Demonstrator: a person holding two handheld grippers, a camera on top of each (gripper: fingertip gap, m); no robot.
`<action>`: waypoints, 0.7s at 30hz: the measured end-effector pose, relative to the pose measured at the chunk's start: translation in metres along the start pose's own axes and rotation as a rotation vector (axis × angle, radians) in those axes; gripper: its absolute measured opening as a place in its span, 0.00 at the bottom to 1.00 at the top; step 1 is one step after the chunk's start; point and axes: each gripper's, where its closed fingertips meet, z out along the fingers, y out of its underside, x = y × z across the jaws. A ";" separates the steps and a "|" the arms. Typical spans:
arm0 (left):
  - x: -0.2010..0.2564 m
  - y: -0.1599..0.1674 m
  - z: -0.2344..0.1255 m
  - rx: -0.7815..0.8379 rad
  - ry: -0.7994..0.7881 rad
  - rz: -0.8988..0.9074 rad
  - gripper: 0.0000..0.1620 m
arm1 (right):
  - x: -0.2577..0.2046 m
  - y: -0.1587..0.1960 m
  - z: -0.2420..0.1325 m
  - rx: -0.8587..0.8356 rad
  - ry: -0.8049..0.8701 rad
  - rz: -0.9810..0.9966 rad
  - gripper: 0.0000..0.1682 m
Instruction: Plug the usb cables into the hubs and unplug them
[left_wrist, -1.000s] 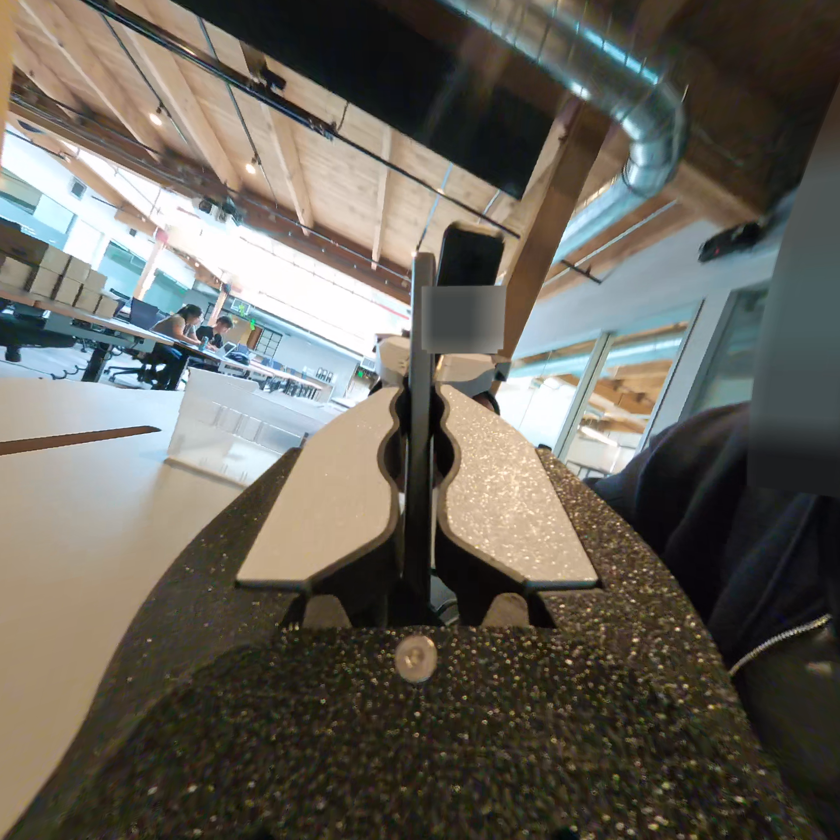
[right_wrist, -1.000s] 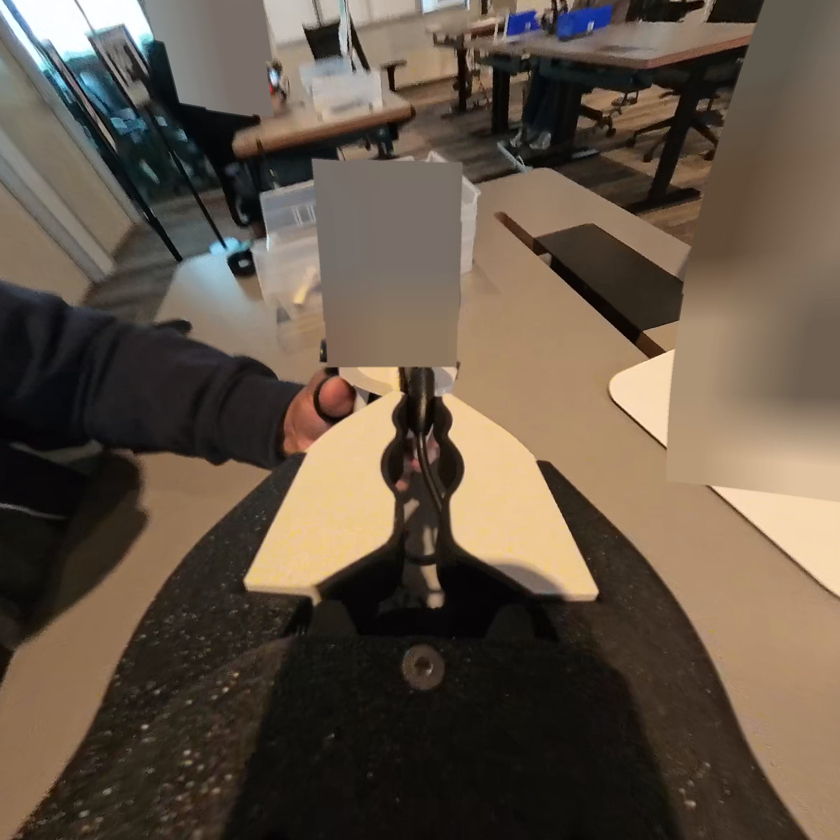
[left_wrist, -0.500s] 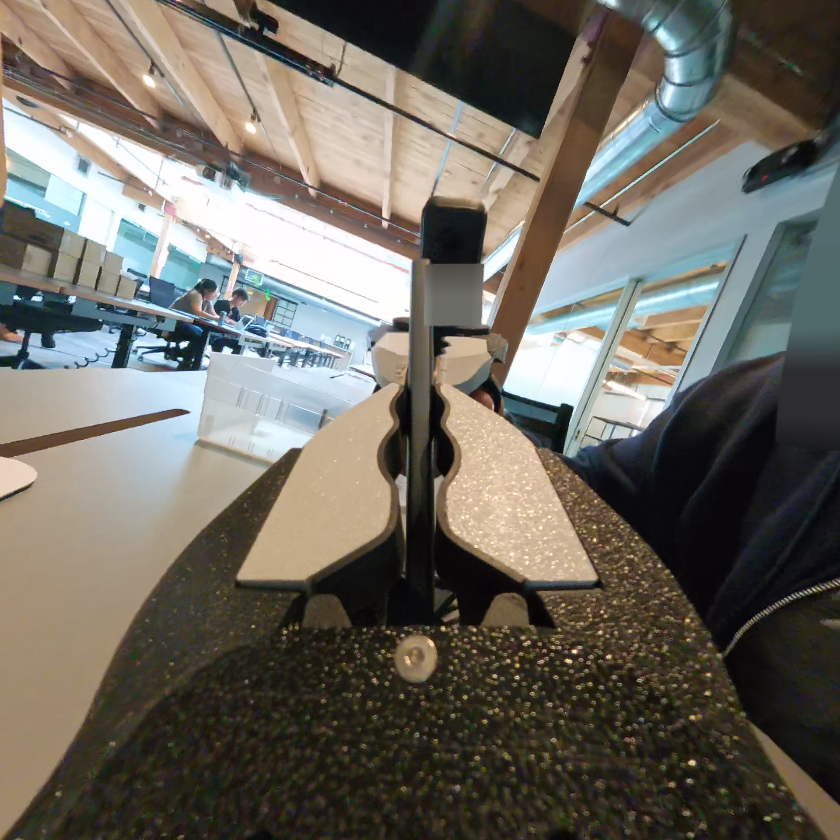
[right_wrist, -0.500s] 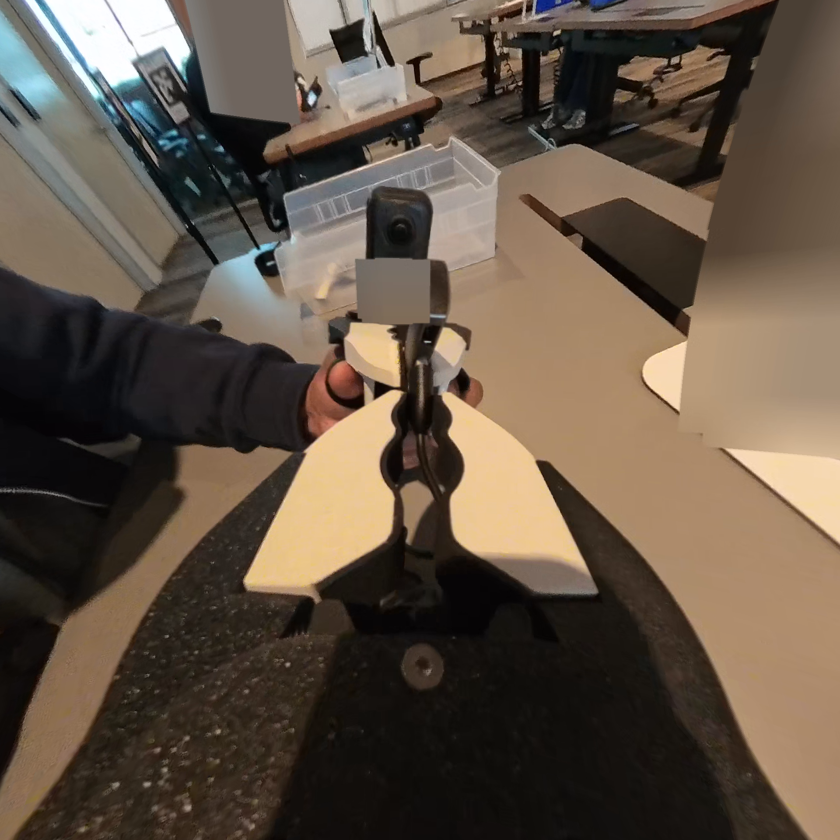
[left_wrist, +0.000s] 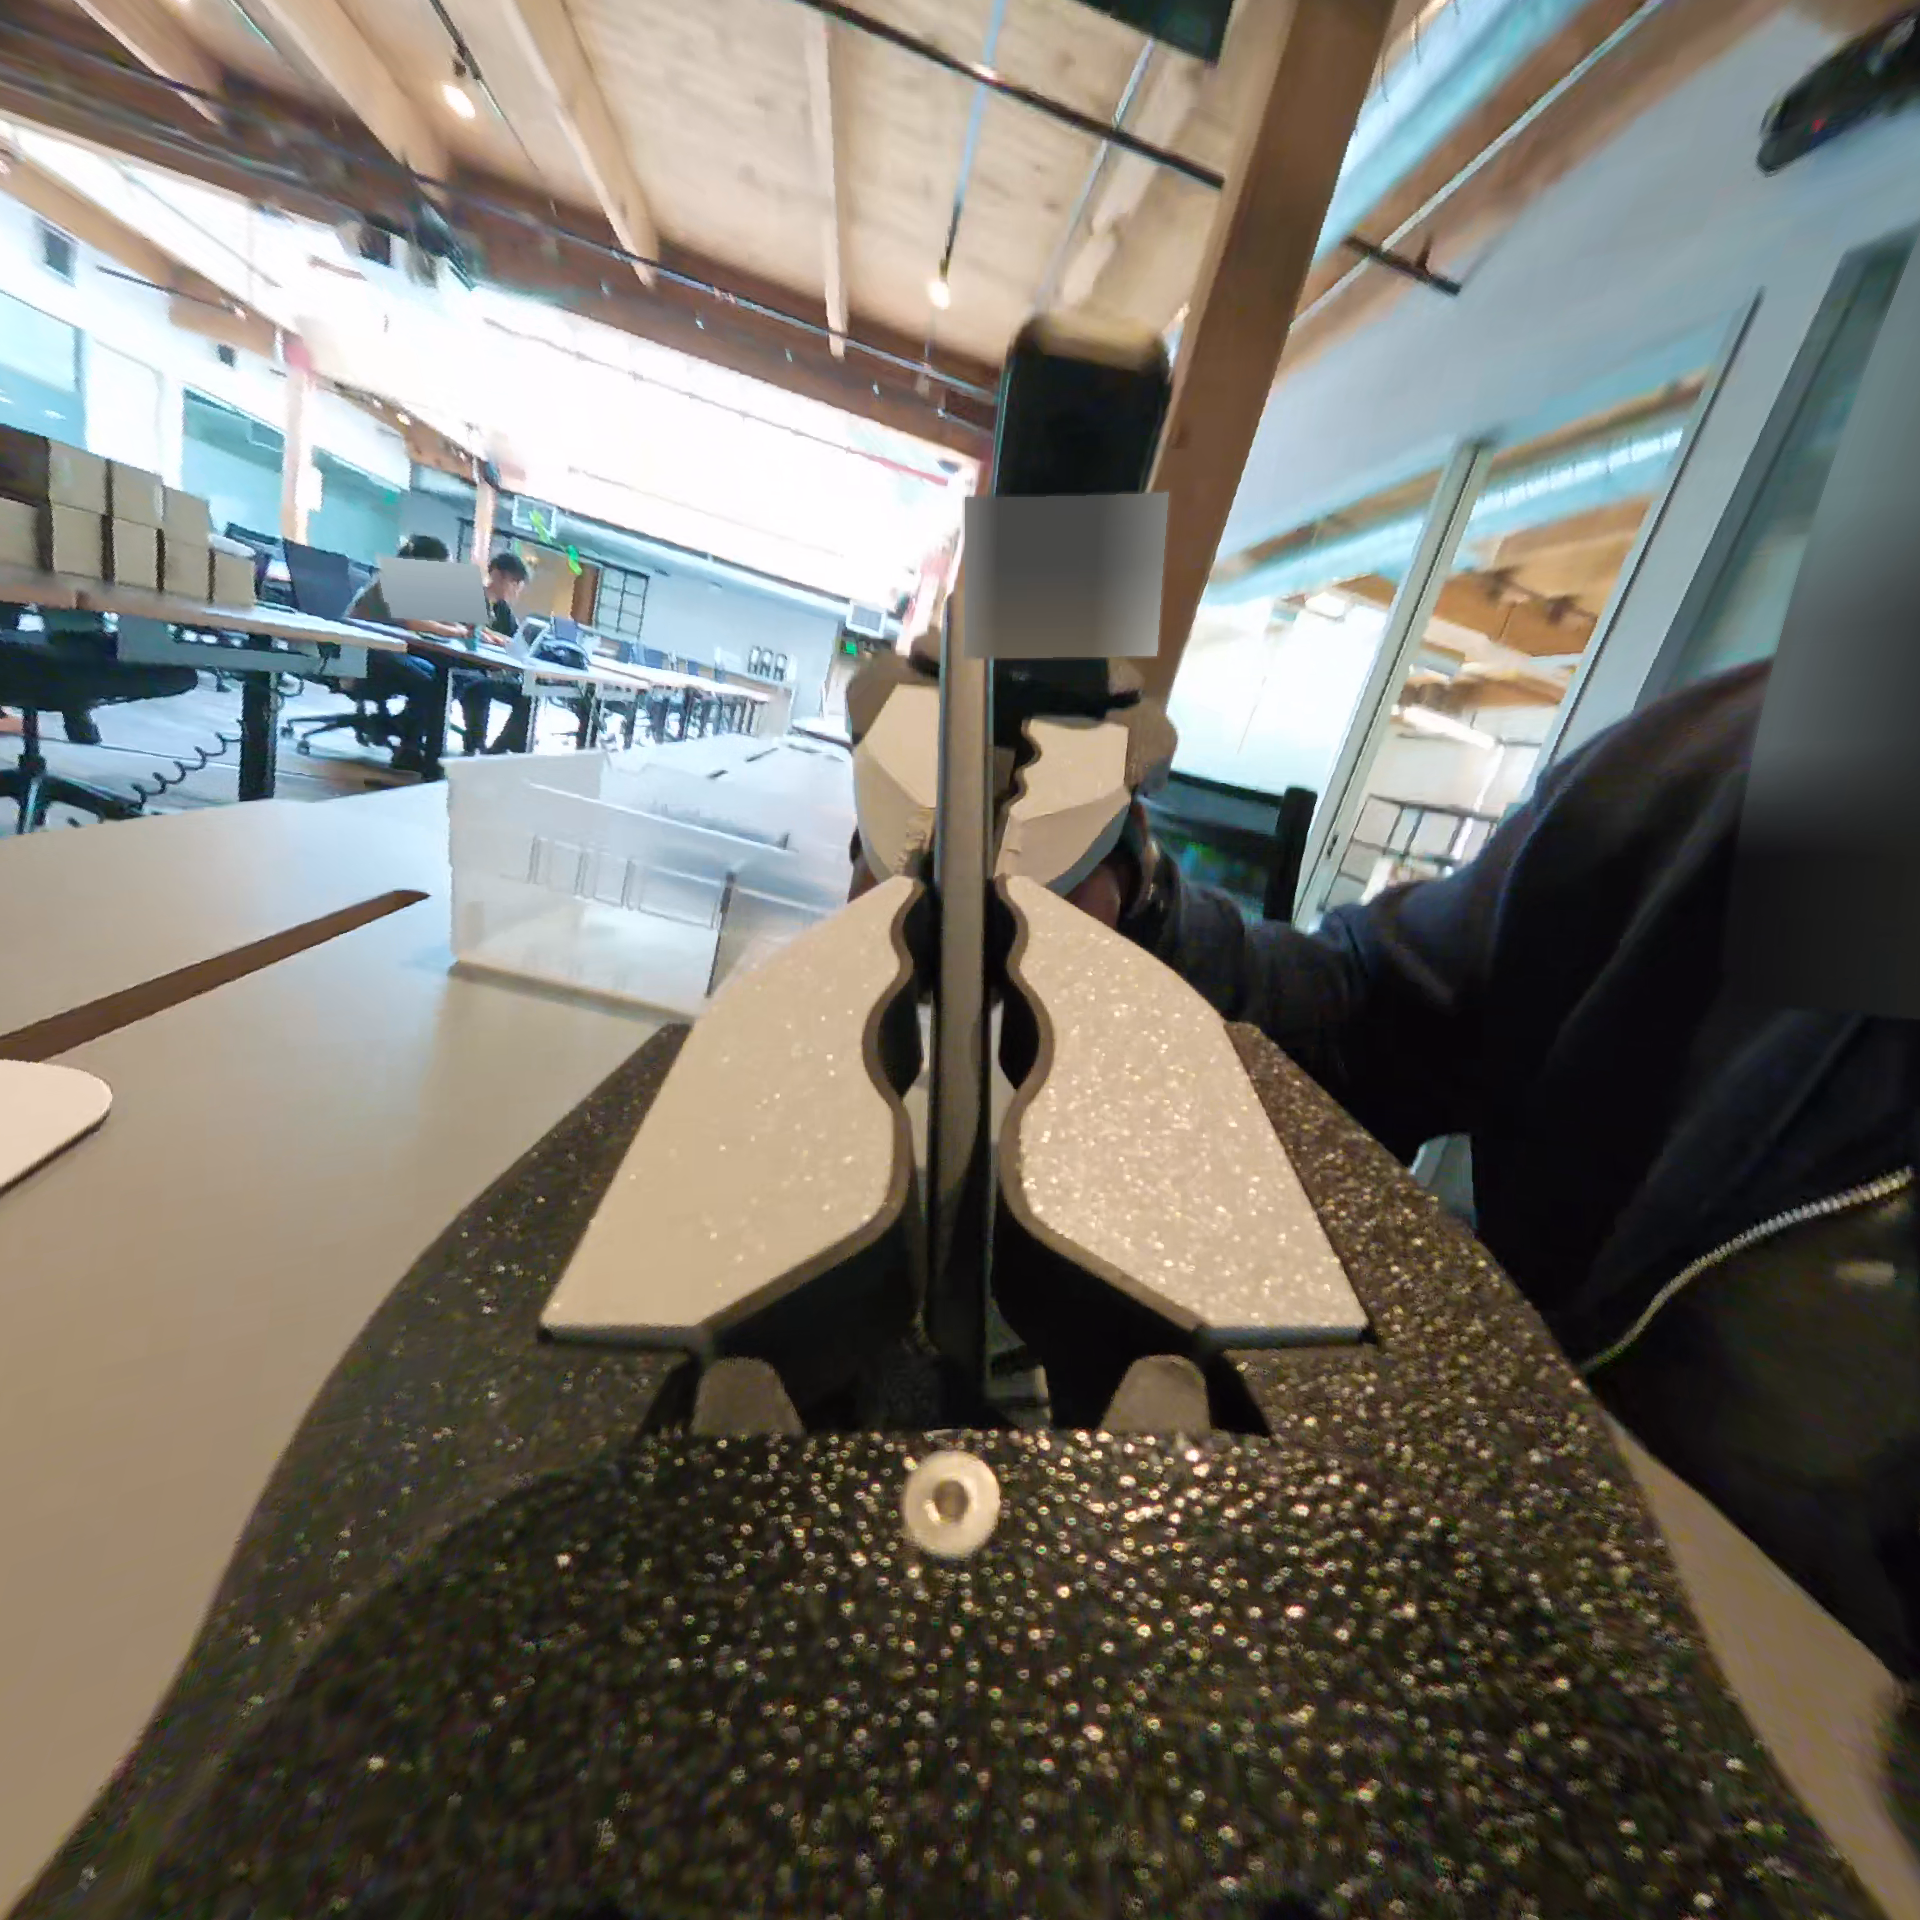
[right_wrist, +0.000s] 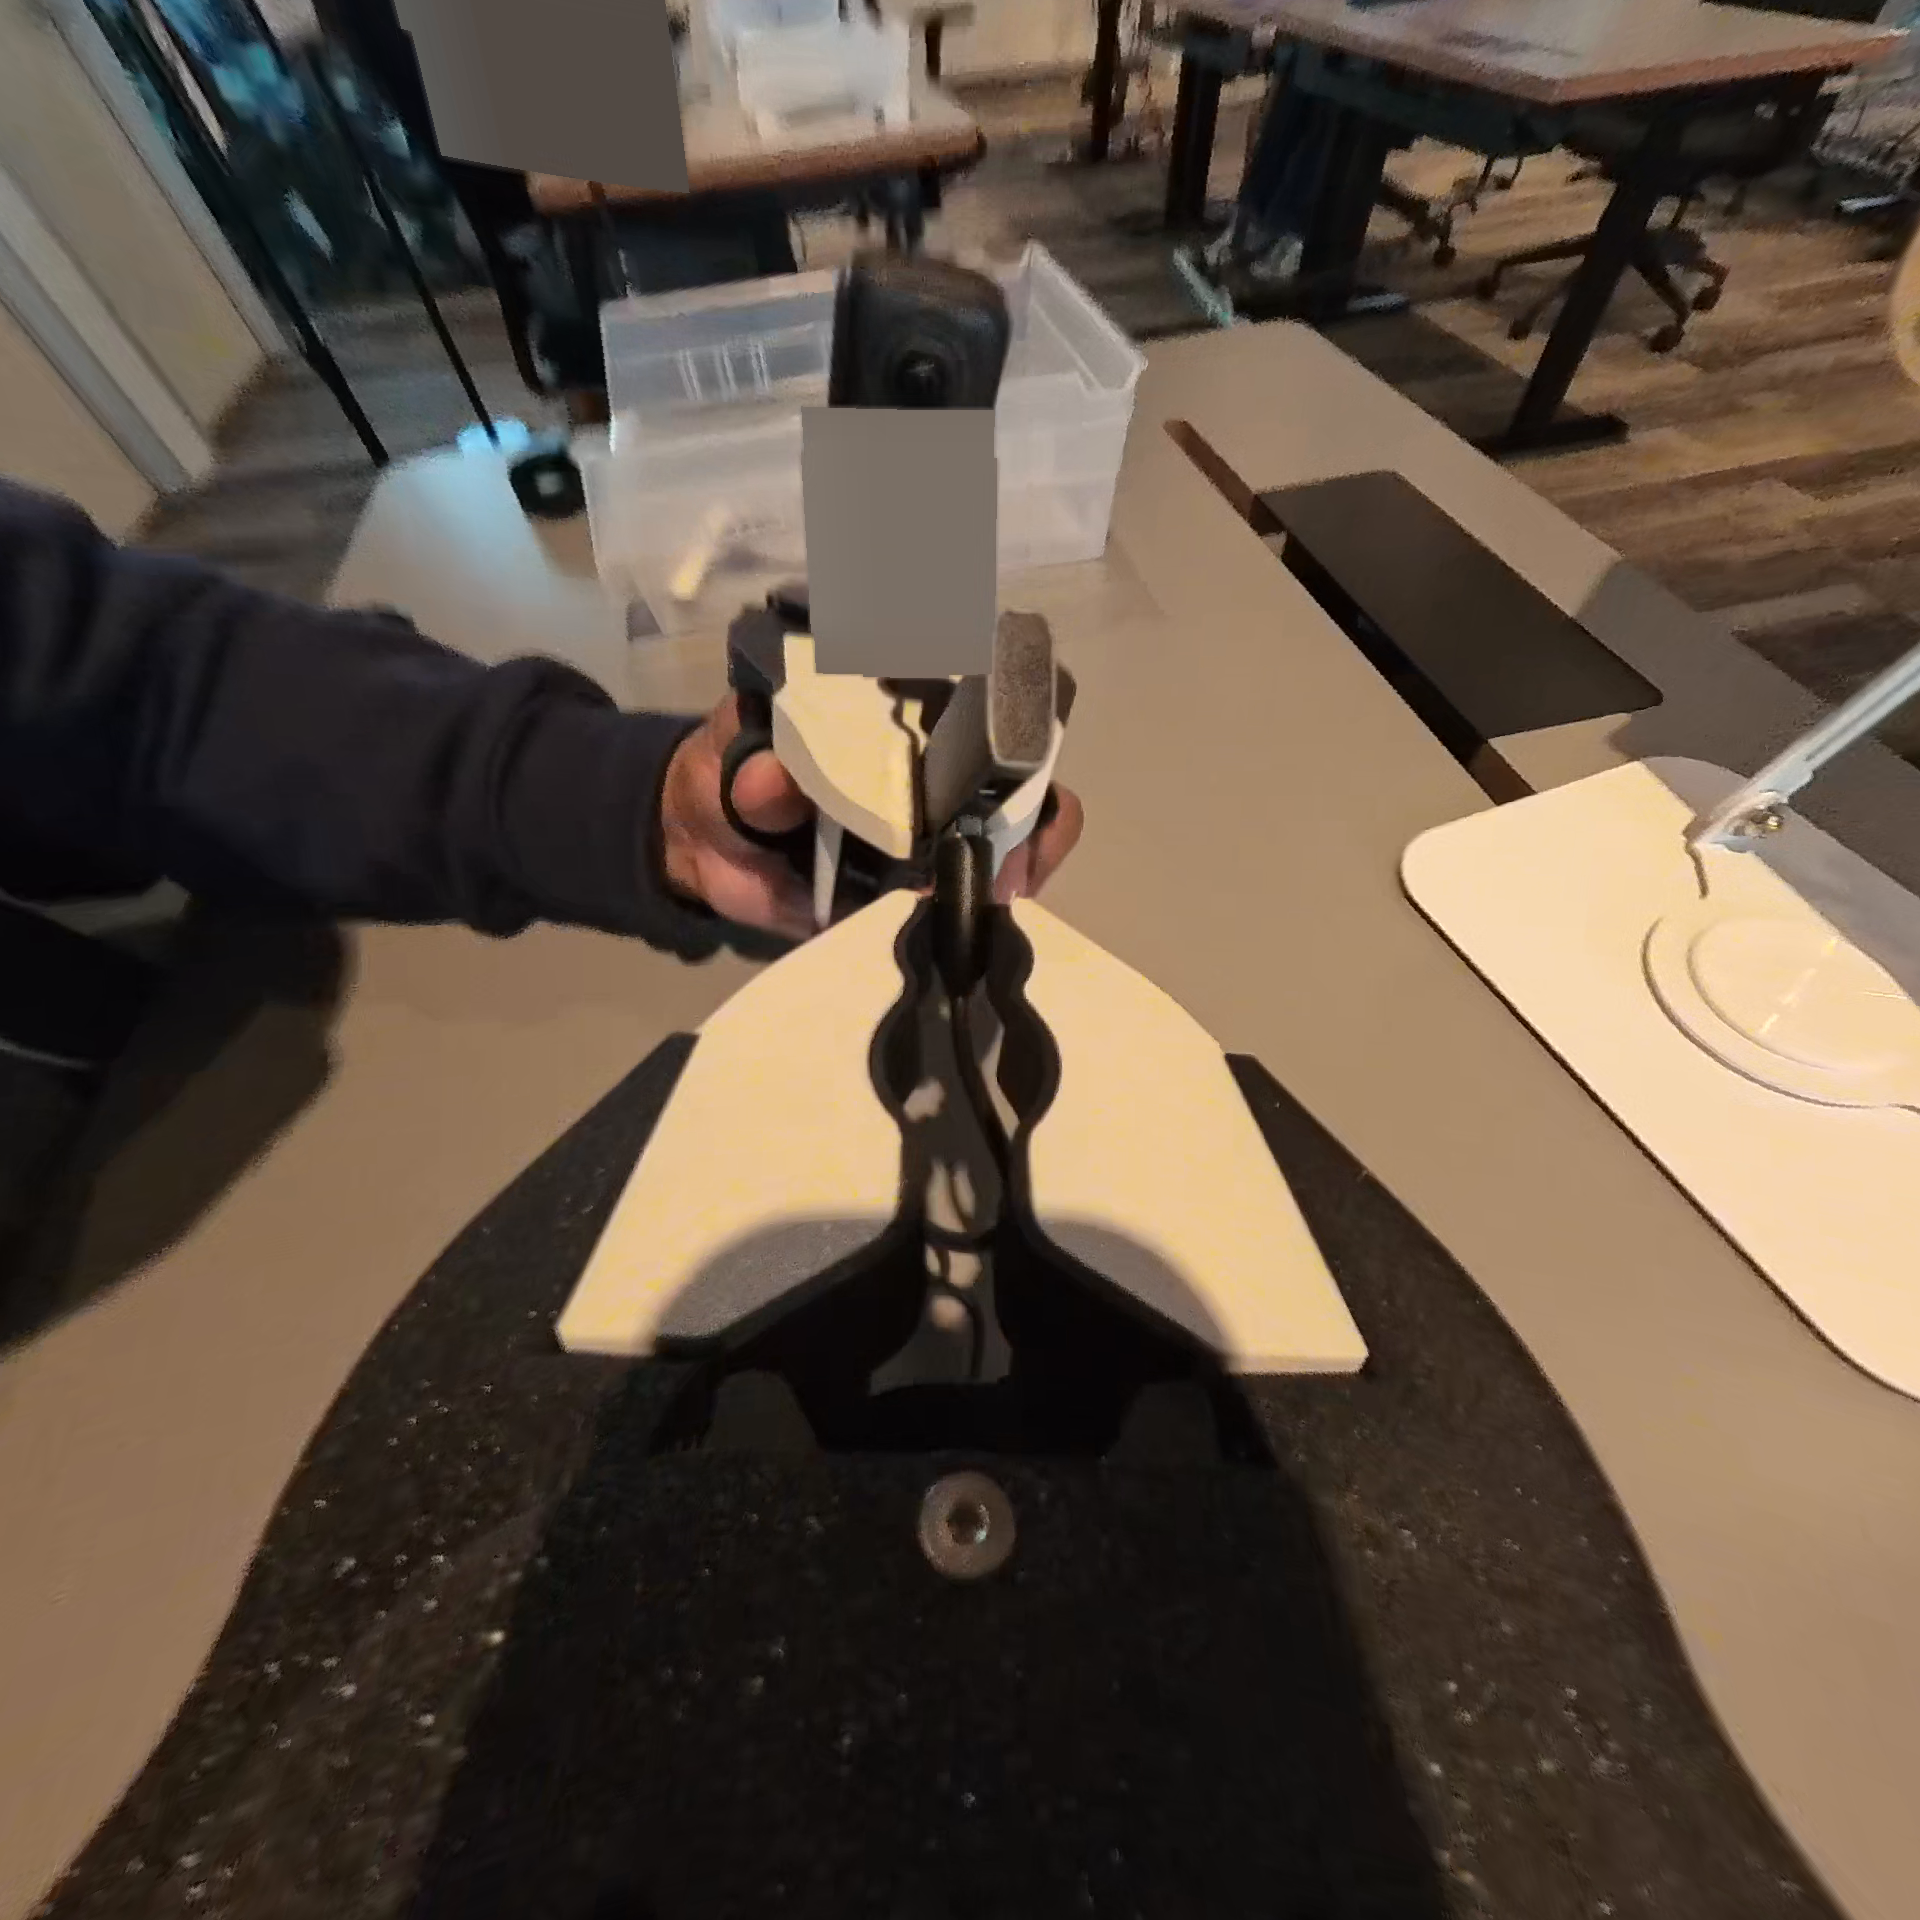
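Left tongs (left_wrist: 958, 914) clamp hub (left_wrist: 956, 1091) edge-on. Right tongs (right_wrist: 961, 914) pinch usb cable (right_wrist: 961, 883) plug. Since a second ago the two sets drew apart; plug now just short of hub, looks unplugged. Clear bin (right_wrist: 727, 416) behind, on worktop (right_wrist: 1299, 831).

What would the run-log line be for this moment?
left gripper: shut on hub | right gripper: shut on usb cable | grippers facing, tips close | plug seating: cannot tell

We see a grey surface (left_wrist: 260, 1195) under a wooden beam ceiling (left_wrist: 727, 125), bright windows (left_wrist: 727, 436) behind rows of desks (left_wrist: 260, 623), a glass wall (left_wrist: 1455, 623) to one side, and a wood-plank floor (right_wrist: 1714, 447) with office chairs (right_wrist: 1621, 270).
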 end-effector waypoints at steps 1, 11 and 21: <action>-0.001 -0.004 -0.001 0.043 -0.001 -0.023 0.06 | 0.000 -0.004 0.001 0.055 -0.013 0.039 0.06; -0.006 -0.001 -0.001 0.096 -0.003 -0.113 0.06 | 0.007 0.000 0.002 0.069 -0.010 0.055 0.06; -0.011 0.003 -0.002 0.117 -0.037 -0.150 0.06 | 0.010 0.006 0.004 0.122 -0.046 0.117 0.06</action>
